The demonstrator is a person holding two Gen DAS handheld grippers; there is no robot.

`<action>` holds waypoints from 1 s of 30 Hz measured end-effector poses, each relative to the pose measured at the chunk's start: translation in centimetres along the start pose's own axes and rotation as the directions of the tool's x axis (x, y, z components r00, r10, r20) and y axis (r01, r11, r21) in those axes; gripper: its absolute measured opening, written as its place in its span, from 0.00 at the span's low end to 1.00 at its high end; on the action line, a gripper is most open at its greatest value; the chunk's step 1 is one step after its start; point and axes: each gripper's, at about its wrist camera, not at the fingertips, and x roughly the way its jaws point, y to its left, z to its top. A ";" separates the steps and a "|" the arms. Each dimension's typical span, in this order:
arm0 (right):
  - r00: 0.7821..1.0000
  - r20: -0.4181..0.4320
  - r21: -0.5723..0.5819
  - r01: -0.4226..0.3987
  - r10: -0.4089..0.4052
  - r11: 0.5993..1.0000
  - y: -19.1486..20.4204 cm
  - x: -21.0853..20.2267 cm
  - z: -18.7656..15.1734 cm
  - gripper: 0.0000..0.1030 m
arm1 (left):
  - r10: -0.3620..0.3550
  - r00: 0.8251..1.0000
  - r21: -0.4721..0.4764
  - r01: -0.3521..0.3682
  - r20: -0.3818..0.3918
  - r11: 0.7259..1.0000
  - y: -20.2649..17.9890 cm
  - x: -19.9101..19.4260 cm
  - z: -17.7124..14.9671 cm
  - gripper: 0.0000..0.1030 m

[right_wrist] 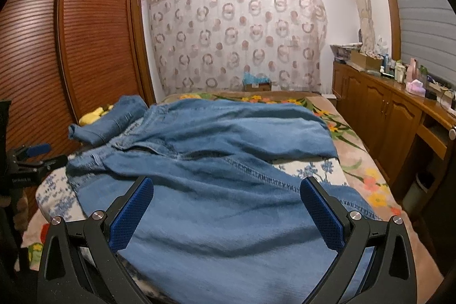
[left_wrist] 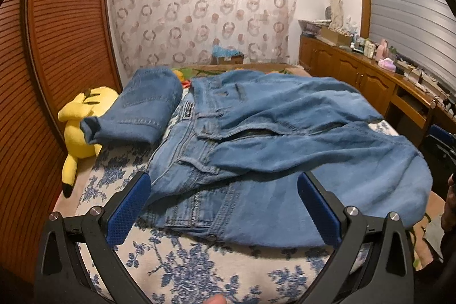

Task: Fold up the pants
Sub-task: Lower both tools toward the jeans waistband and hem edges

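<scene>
Left wrist view: left gripper point(left_wrist: 223, 208) is hovering, jaws spread and empty, over crumpled blue denim pants point(left_wrist: 256, 133) lying across the floral-sheeted bed point(left_wrist: 176, 261), waistband toward its left edge.
Right wrist view: right gripper point(right_wrist: 226, 211) is gaping, empty, above a pant leg point(right_wrist: 228, 232) near the front edge. Judgement: folding is barely starting; each gripper needs to pinch an edge next.

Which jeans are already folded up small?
The small folded jeans beside the yellow plush toy. The big jeans lie spread out and rumpled.

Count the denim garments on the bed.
2: a folded pair at the far left beside the yellow plush toy, and spread jeans across the middle. Others may be hidden underneath.
</scene>
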 end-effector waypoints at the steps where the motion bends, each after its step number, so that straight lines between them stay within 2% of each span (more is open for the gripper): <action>1: 1.000 -0.010 -0.003 0.004 -0.004 1.000 -0.1 0.1 0.1 1.00 | 0.003 1.000 -0.003 -0.003 -0.006 1.000 0.3 0.2 -0.1 1.00; 8: 0.998 -0.054 0.013 0.024 -0.023 1.000 -0.5 0.1 0.5 1.00 | 0.027 0.998 -0.023 -0.028 -0.049 0.999 3.6 2.2 -0.8 1.00; 14: 0.996 -0.075 0.008 0.053 -0.052 0.999 -0.6 -0.5 0.7 0.99 | 0.087 0.994 -0.042 -0.090 -0.071 0.995 6.5 3.7 -1.2 1.00; 23: 0.990 -0.083 0.023 0.117 -0.115 0.993 -1.4 -1.8 0.3 0.99 | 0.125 0.983 -0.021 -0.129 -0.133 0.991 8.5 6.5 -1.8 0.97; 30: 0.979 -0.105 0.042 0.181 -0.176 0.983 -1.5 -2.5 0.0 0.99 | 0.129 0.979 -0.041 -0.137 -0.161 0.990 10.0 7.9 -2.3 0.97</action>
